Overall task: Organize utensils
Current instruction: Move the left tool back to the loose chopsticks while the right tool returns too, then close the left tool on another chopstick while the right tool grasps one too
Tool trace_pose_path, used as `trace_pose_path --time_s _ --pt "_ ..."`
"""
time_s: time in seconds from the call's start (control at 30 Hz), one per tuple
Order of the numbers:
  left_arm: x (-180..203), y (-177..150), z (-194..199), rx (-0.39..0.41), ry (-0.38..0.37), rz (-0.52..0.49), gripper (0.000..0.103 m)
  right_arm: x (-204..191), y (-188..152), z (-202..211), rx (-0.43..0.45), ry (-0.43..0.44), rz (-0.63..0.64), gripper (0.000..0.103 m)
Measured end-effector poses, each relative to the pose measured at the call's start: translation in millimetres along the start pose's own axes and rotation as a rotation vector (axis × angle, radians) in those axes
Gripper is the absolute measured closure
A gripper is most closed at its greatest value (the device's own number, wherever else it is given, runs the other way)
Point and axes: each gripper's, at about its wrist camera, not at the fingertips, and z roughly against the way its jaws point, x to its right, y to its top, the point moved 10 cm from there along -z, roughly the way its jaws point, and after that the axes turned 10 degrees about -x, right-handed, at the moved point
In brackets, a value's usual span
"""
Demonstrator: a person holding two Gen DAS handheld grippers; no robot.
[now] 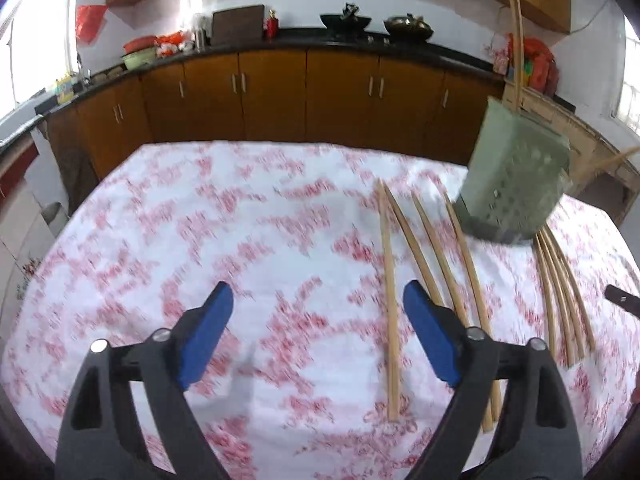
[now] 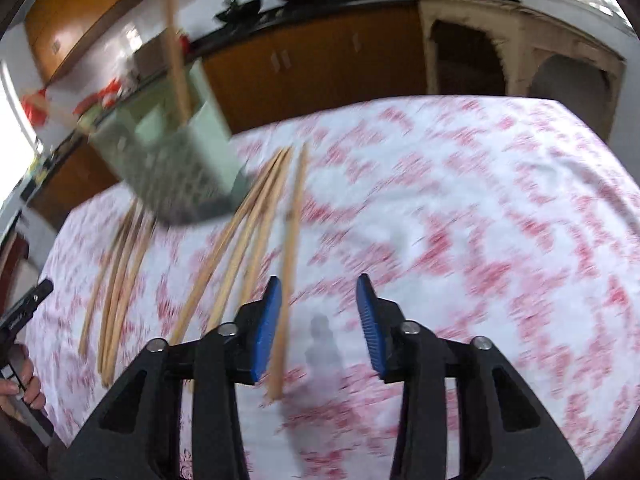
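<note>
Wooden chopsticks (image 1: 391,300) lie loose on the red-and-white tablecloth (image 1: 240,240), fanned out in front of the green perforated holder (image 1: 516,184), which has 2 chopsticks (image 1: 517,40) upright inside it. Nearer than the holder, the left gripper (image 1: 318,332) hangs over bare cloth, jaws spread wide and empty. The right gripper (image 2: 319,320) stands partly open, gripping nothing, 1 chopstick (image 2: 290,264) just beside its left finger.
</note>
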Motion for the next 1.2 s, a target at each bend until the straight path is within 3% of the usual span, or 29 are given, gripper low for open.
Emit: trace_pose_path --time_s 0.33,0.43,0.5,0.63,0.73,0.77,0.9,1.2 --pt "17.2 -26.1 -14.0 -0.075 -0.057 -0.028 0.011 -16.7 -27.6 -23.7 -0.028 -0.061 0.087 0.079" --pt "26.3 -29.8 -17.7 -0.095 -0.065 -0.053 0.022 -17.7 -30.9 -23.1 -0.014 -0.086 0.105 0.079" --pt "34.2 -31.3 -20.5 -0.108 -0.077 -0.073 0.034 -16.9 -31.1 -22.5 -0.008 -0.091 0.105 0.079" --pt "44.5 -34.8 -29.3 -0.124 -0.093 -0.087 0.046 -16.5 -30.6 -21.5 -0.003 -0.099 0.111 0.079" --pt "49.1 -37.3 -34.9 -0.135 -0.087 -0.100 0.056 -14.5 -29.8 -21.8 0.005 -0.115 0.115 0.086" --pt "50.1 -37.8 -36.6 -0.136 -0.081 -0.105 0.064 -12.4 -29.0 -22.0 0.009 -0.131 0.113 0.094" --pt "43.9 -33.6 -39.9 -0.132 -0.049 -0.102 0.092 2.7 -20.8 -22.5 0.018 -0.156 0.062 0.096" --pt "27.7 -29.0 -40.8 -0.127 -0.074 -0.042 0.092 22.9 -13.8 -18.1 0.027 -0.162 0.005 0.095"
